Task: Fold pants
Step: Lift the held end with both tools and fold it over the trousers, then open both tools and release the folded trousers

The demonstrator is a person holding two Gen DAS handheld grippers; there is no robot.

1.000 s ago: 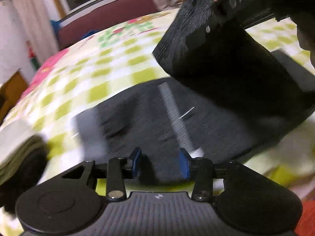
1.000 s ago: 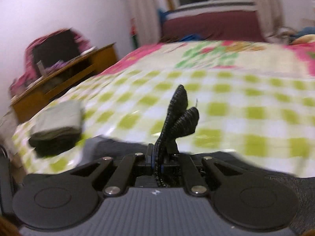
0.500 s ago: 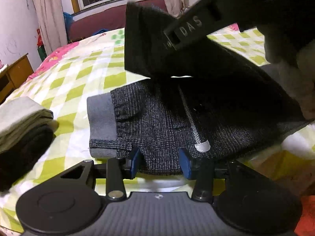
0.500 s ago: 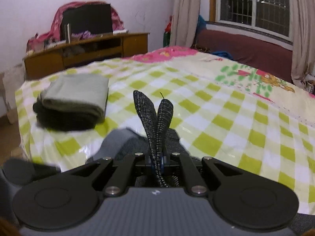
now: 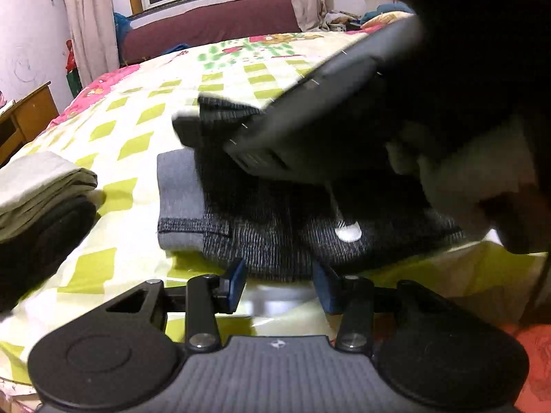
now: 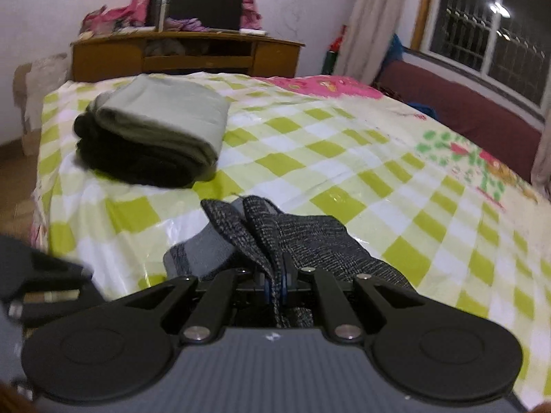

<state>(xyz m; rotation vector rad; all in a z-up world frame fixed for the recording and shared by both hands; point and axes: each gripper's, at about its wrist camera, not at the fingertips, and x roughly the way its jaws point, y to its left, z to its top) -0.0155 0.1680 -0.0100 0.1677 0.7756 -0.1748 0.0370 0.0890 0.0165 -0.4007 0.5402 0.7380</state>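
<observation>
Dark grey checked pants point(image 5: 268, 241) with a light grey waistband point(image 5: 179, 192) lie folded on the bed near its front edge. My left gripper point(image 5: 279, 284) is open and empty, just short of the pants' near edge. My right gripper point(image 6: 274, 284) is shut on the pants' leg ends point(image 6: 255, 234) and holds them low over the waistband point(image 6: 206, 247). In the left wrist view the right gripper's body point(image 5: 310, 120) crosses above the pants and hides their far part.
The bed has a green and white checked cover point(image 6: 344, 172). A stack of folded clothes point(image 6: 155, 130), olive on black, sits at the left point(image 5: 38, 206). A wooden desk point(image 6: 186, 55) stands beyond it. A maroon sofa point(image 5: 213, 31) lies under the window.
My right gripper has carried the leg ends leftward and down over the pants toward the waistband. My left gripper has stayed open at the pants' near edge.
</observation>
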